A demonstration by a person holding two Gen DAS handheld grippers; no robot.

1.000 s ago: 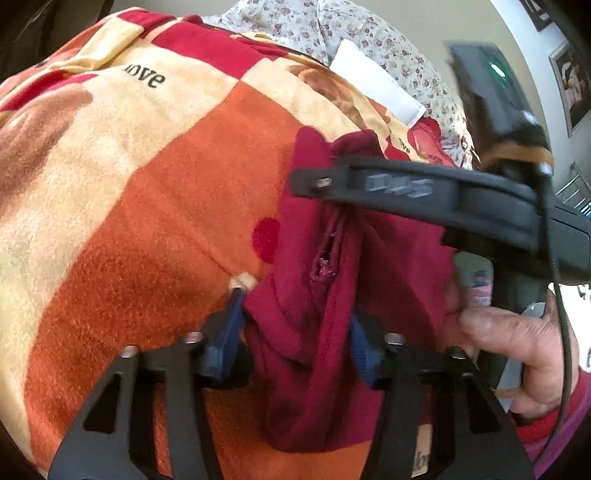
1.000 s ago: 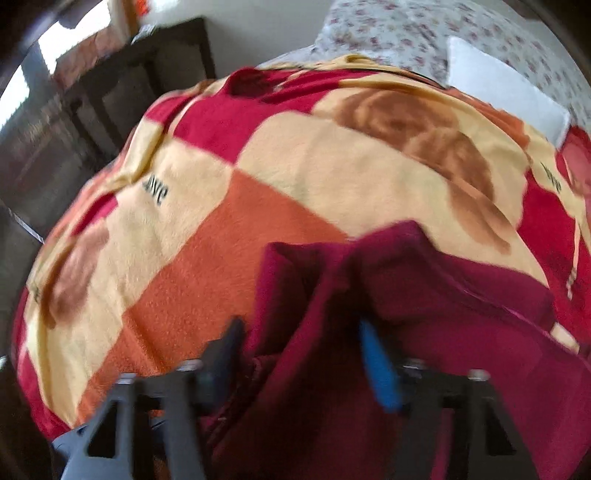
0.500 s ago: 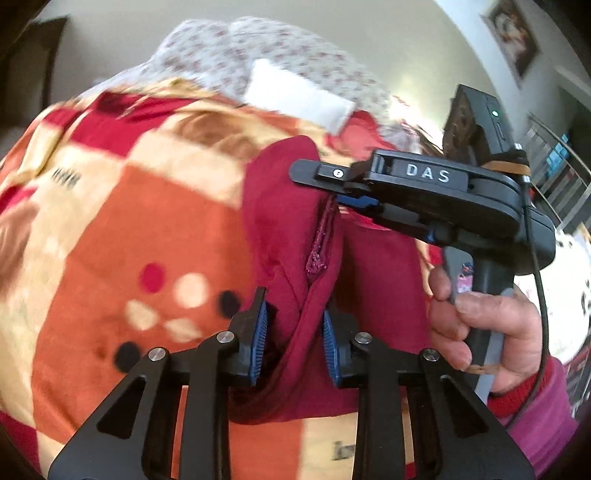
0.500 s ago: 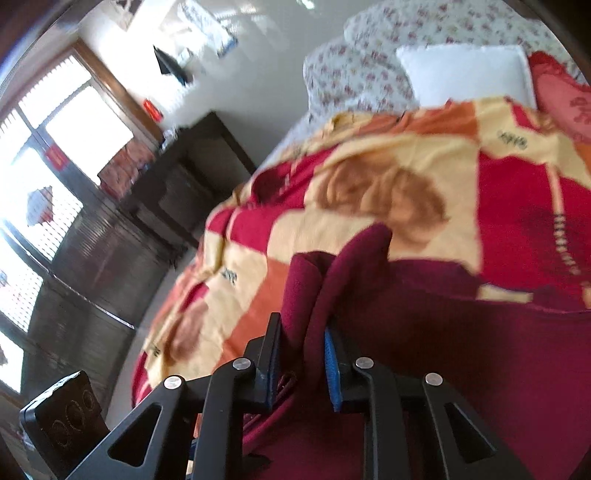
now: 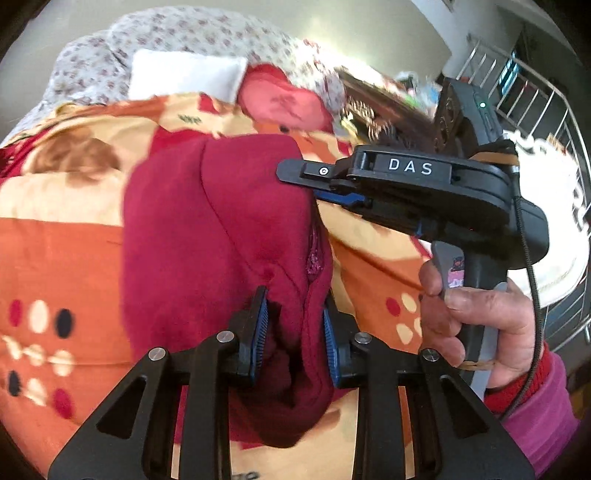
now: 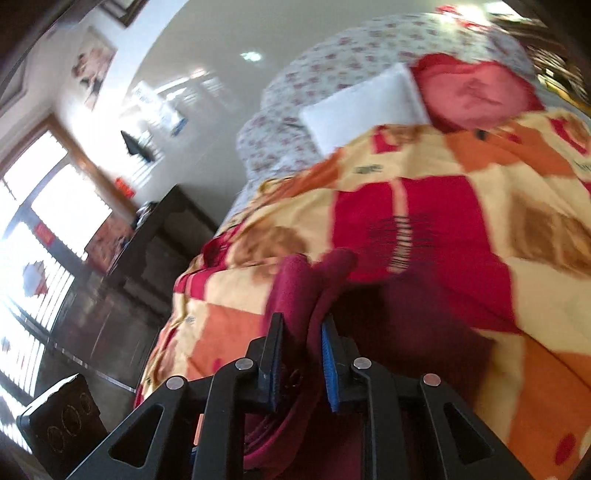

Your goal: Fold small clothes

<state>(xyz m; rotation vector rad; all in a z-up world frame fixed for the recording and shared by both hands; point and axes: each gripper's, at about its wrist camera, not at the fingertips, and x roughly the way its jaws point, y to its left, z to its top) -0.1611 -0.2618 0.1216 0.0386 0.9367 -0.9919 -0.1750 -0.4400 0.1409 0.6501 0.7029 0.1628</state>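
Note:
A dark red small garment with a zip hangs over the orange, red and cream blanket on the bed. My left gripper is shut on a bunched fold of it at its near edge. My right gripper is shut on another fold of the garment; in the left wrist view the right gripper pinches the garment's far right corner, held in a hand. The cloth is stretched between the two grippers, lifted off the blanket.
A white pillow, a pink cushion and a flowered sheet lie at the head of the bed. A dark cabinet stands left of the bed by bright windows. A railing is at the right.
Both grippers closed on the garment's folds, then lifted and swung it towards the head of the bed. The garment now hangs flatter and wider between them.

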